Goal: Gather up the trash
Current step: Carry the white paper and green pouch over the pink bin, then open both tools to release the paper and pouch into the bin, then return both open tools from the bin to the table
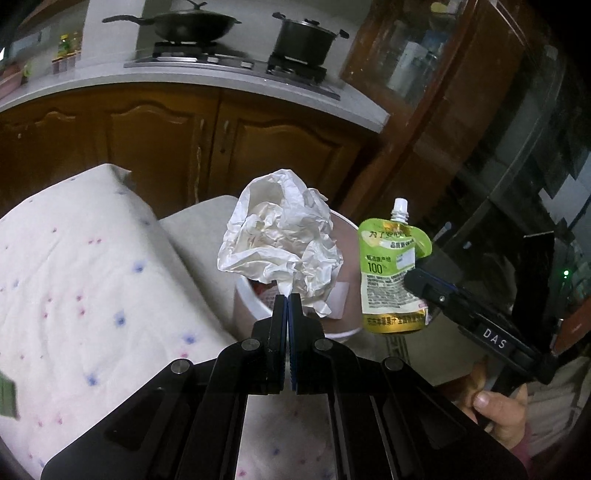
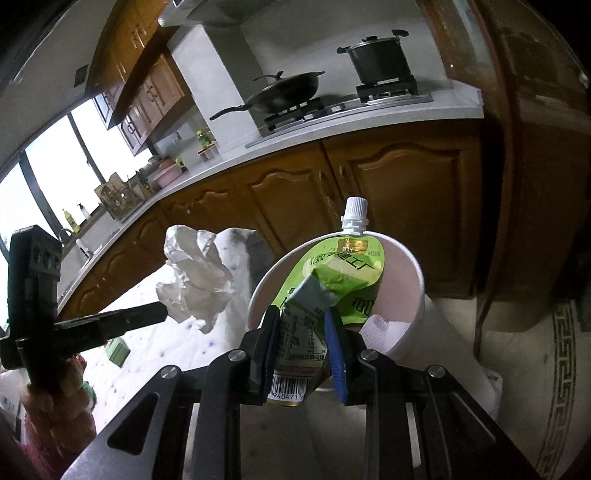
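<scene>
My left gripper (image 1: 287, 295) is shut on a crumpled white paper wad (image 1: 282, 240), which hangs in the air above the near rim of a round pinkish-white bin (image 1: 341, 325). Seen from the right wrist, the same wad (image 2: 195, 277) floats left of the bin (image 2: 413, 288). My right gripper (image 2: 301, 317) is shut on a green drink pouch (image 2: 340, 280) with a white spout, held upright over the bin's mouth. In the left wrist view the pouch (image 1: 393, 269) stands just right of the bin, with the right gripper (image 1: 417, 280) clamped on its side.
A table under a white cloth with pink and blue dots (image 1: 85, 280) fills the left. A small green box (image 2: 118, 350) lies on it. Brown kitchen cabinets (image 1: 177, 147) stand behind the bin, with a wok (image 1: 192, 24) and pot (image 1: 306, 37) on the stove. A hand (image 1: 498, 410) holds the right gripper.
</scene>
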`<move>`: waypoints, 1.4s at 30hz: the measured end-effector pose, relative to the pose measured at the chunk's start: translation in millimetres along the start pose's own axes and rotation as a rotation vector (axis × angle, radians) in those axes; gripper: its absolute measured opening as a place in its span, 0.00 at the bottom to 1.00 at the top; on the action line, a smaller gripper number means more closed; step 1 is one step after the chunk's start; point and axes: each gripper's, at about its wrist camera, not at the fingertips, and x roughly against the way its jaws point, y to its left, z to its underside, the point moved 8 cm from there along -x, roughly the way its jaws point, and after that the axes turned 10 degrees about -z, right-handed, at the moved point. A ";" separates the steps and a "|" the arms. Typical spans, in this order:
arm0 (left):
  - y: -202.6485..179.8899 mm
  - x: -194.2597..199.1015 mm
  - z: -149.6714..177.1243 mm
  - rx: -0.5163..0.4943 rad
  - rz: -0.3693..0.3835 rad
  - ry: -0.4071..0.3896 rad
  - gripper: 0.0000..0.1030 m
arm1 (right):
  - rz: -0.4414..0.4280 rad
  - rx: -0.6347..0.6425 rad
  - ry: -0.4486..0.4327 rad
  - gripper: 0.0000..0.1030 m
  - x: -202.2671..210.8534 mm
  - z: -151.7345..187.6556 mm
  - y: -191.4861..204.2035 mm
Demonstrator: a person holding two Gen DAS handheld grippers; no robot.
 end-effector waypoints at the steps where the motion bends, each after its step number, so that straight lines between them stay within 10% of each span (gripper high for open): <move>1: -2.2 -3.6 -0.7 -0.003 0.003 0.006 0.00 | 0.001 -0.003 -0.001 0.25 -1.4 -1.5 -2.7; 19: -19.9 -66.8 -4.6 -0.067 -0.017 0.128 0.02 | 0.039 -0.037 0.062 0.30 -34.1 -3.0 -35.7; 30: -6.9 -66.7 0.7 -0.023 -0.026 0.132 0.25 | 0.032 -0.068 0.044 0.42 -32.6 -4.4 -39.8; 42: 34.1 -25.5 19.3 0.091 -0.069 0.062 0.64 | -0.001 -0.064 0.007 0.78 -18.7 0.4 -17.8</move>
